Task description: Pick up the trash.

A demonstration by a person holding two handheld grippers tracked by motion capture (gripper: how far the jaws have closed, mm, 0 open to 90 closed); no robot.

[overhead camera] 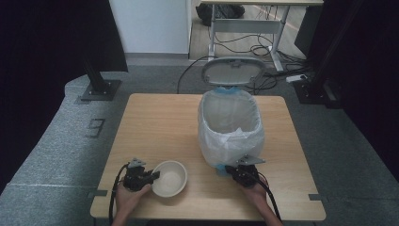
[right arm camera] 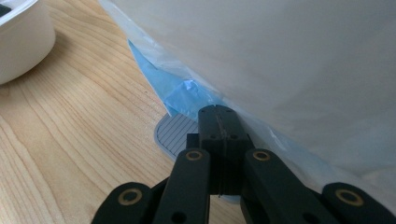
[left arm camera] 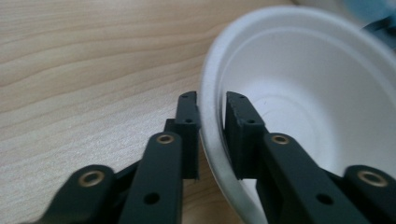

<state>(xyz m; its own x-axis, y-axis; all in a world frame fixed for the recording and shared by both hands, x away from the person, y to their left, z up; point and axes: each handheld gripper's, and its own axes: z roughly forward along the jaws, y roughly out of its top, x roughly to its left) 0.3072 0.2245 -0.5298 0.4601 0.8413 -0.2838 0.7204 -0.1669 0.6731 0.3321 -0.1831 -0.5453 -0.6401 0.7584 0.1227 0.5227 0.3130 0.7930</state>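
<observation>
A white bowl [overhead camera: 170,179] [left arm camera: 303,93] sits near the table's front edge, left of centre. My left gripper [overhead camera: 154,175] [left arm camera: 211,100] is shut on its left rim, one jaw inside and one outside. A small bin [overhead camera: 230,125] lined with a white bag [right arm camera: 280,56] over a blue bag [right arm camera: 177,93] stands on the table with its grey lid [overhead camera: 234,71] tipped up. My right gripper [overhead camera: 230,168] [right arm camera: 218,112] is shut with nothing between its jaws. Its tips rest on the bin's grey ribbed pedal [right arm camera: 170,135]. The bowl [right arm camera: 18,42] also shows at the far left of the right gripper view.
The wooden table [overhead camera: 155,122] has bare room on its left half and behind the bowl. On the floor behind it are a desk frame [overhead camera: 244,26], loose cables [overhead camera: 263,47] and black stand bases [overhead camera: 99,89].
</observation>
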